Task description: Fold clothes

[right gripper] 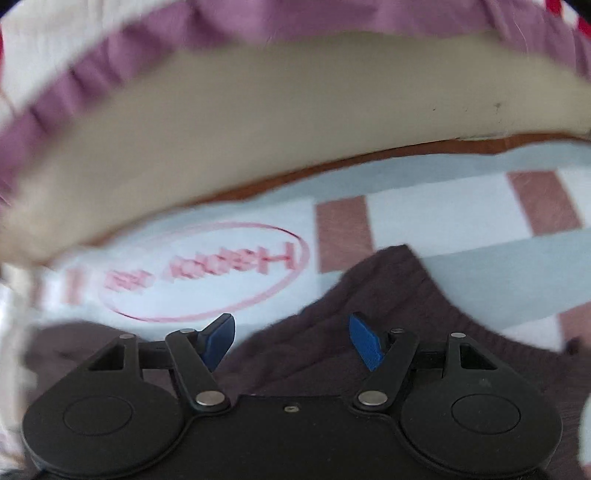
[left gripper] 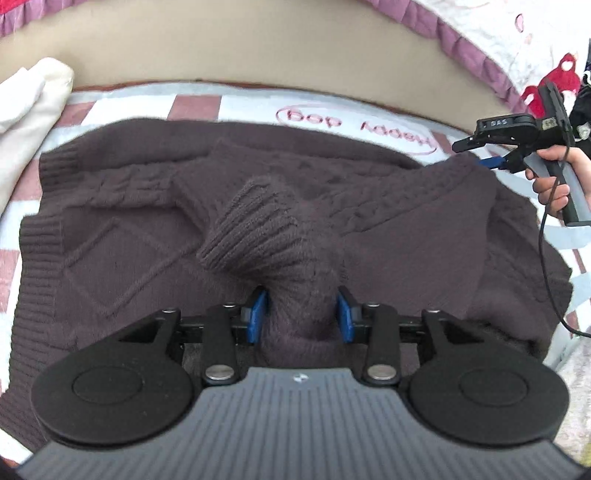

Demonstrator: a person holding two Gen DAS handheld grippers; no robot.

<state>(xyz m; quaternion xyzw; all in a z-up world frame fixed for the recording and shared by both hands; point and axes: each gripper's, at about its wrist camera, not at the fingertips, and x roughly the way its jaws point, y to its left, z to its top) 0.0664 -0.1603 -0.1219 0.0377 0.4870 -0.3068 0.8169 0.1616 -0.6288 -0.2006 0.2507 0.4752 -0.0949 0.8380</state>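
Open checked pink-and-white bedsheet (left gripper: 236, 101) beyond the dark brown cable-knit sweater (left gripper: 140, 236). Blocked farther back by a beige padded wall (right gripper: 295, 122). Folded cream cloth (left gripper: 33, 96) crowding the left edge.

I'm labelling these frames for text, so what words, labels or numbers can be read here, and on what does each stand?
"Happy dog", pink in a pink oval, upside down, on the checked bed cover; only "Happy" reads in the right wrist view, the second word blurred.
Small light characters on the right gripper body: too small to read.
Brown sweater: no text.

Dark brown cable-knit sweater (left gripper: 147, 229); pink/white/grey checked sheet (right gripper: 461, 218), purple-frilled quilt (right gripper: 258, 22), prob.
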